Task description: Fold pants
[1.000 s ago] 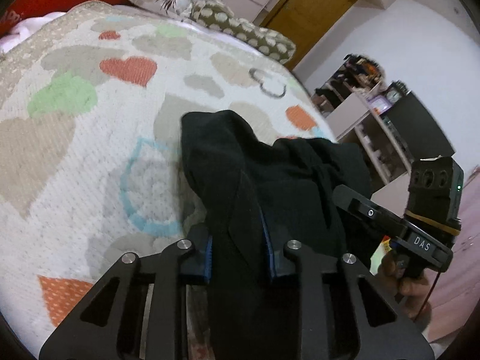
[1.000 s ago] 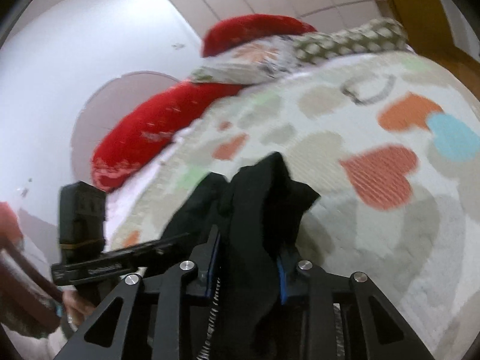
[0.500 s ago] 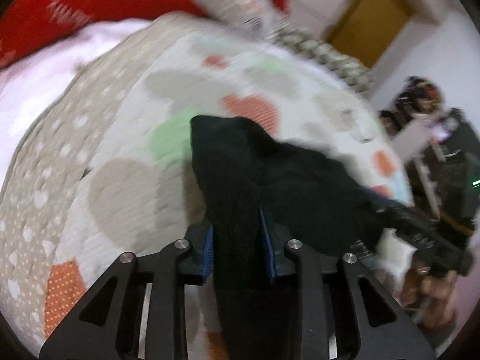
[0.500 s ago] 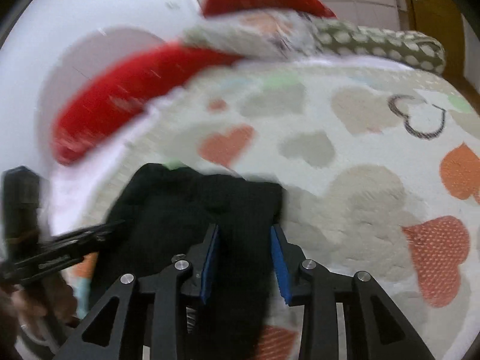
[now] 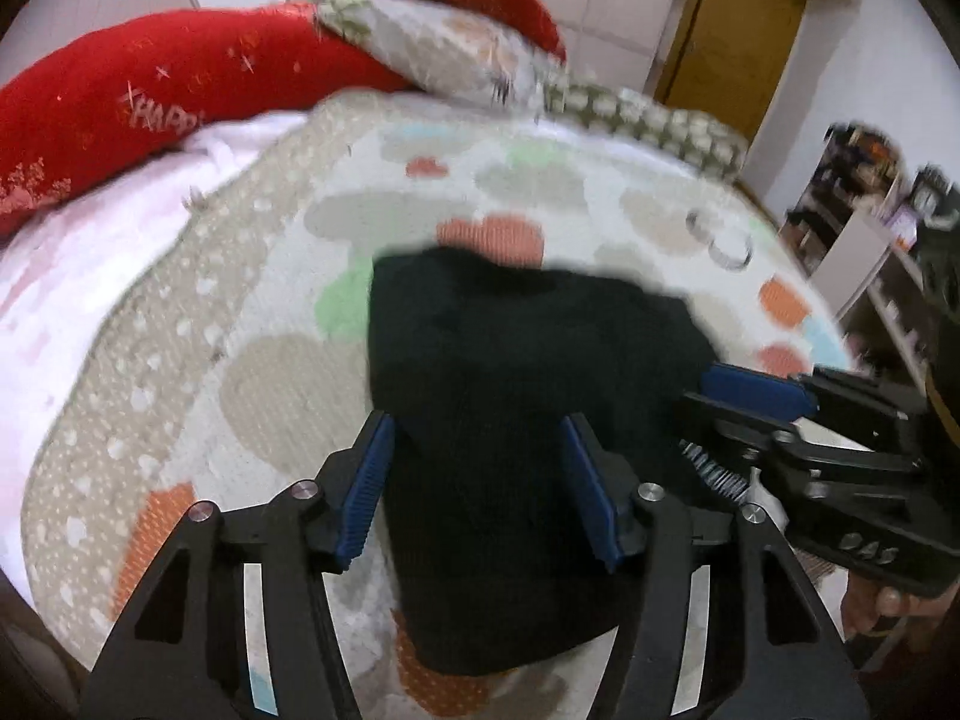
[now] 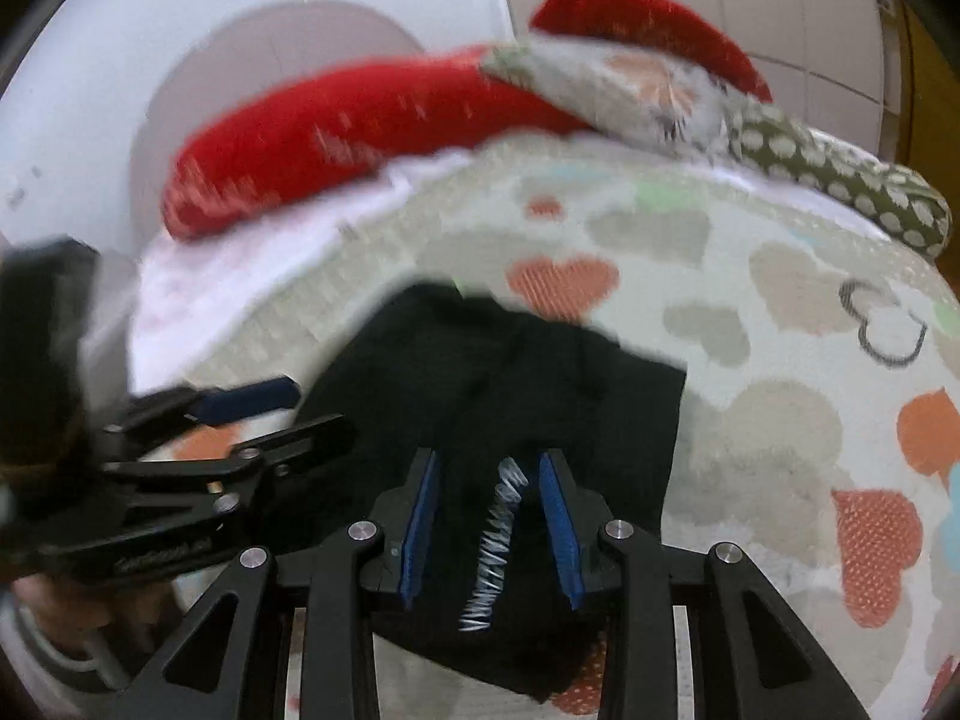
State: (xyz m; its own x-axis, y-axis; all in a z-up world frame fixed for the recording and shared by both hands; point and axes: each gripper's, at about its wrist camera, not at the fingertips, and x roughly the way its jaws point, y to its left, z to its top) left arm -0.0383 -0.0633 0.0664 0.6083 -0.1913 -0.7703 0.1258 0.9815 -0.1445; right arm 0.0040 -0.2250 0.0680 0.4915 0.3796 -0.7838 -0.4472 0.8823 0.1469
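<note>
On the heart-print bedspread [image 5: 270,372], your left gripper [image 5: 480,480] is opening over the black pants [image 5: 510,360]; your right gripper [image 6: 489,516], jaws narrow, straddles cloth and could drag the fold apart.

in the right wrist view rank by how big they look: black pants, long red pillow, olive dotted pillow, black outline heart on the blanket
1. black pants, though nearest the camera
2. long red pillow
3. olive dotted pillow
4. black outline heart
</note>
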